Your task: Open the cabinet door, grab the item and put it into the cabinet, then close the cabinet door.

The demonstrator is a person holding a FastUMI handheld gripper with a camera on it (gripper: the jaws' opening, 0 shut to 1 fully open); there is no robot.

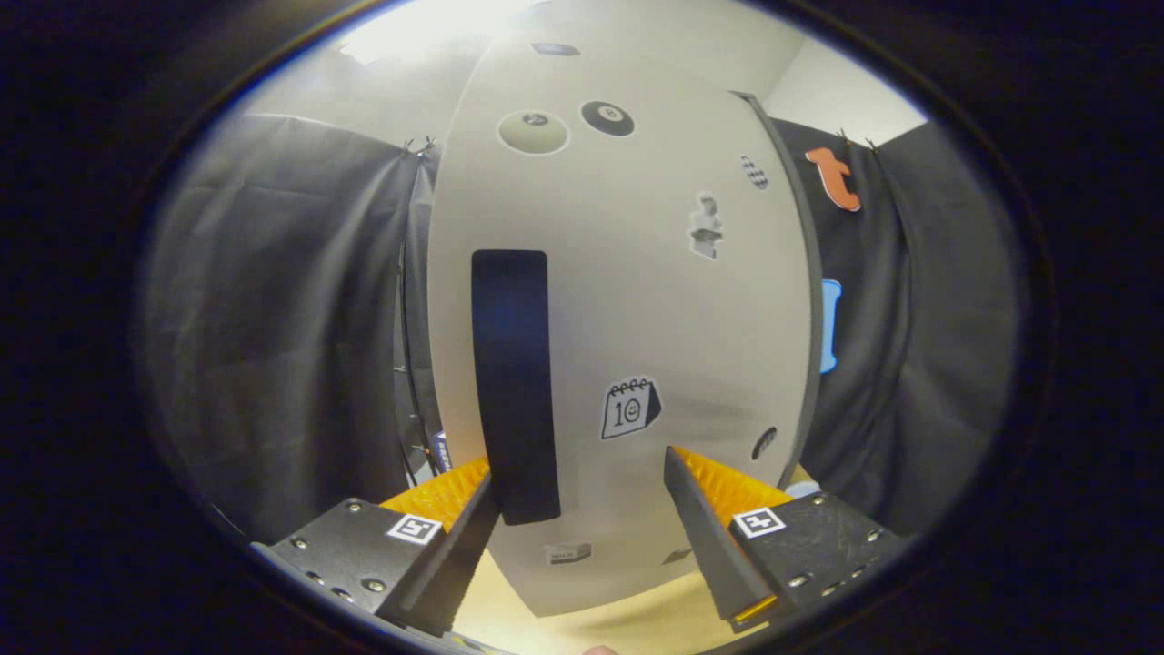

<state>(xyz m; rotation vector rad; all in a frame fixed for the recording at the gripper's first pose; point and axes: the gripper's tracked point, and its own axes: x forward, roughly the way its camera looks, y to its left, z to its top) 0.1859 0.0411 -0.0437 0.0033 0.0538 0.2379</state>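
The white cabinet door (637, 300) stands close in front of me, covered with small stickers. Its dark upright handle (514, 382) runs down the door's left part. My gripper (582, 464) is open, with its fingers spread wide against the lower door. The left fingertip (473, 496) sits right by the handle's lower end, and the right fingertip (680, 482) is well apart from the handle, over bare door. Nothing is held between the fingers. The door looks shut, with a dark edge (800, 300) along its right side.
Black booth cloth (282, 318) hangs to the left and right of the cabinet. A pale wooden tabletop (582, 628) shows under the cabinet's lower edge, between the fingers. A narrow gap with cables (414, 382) runs down the cabinet's left side.
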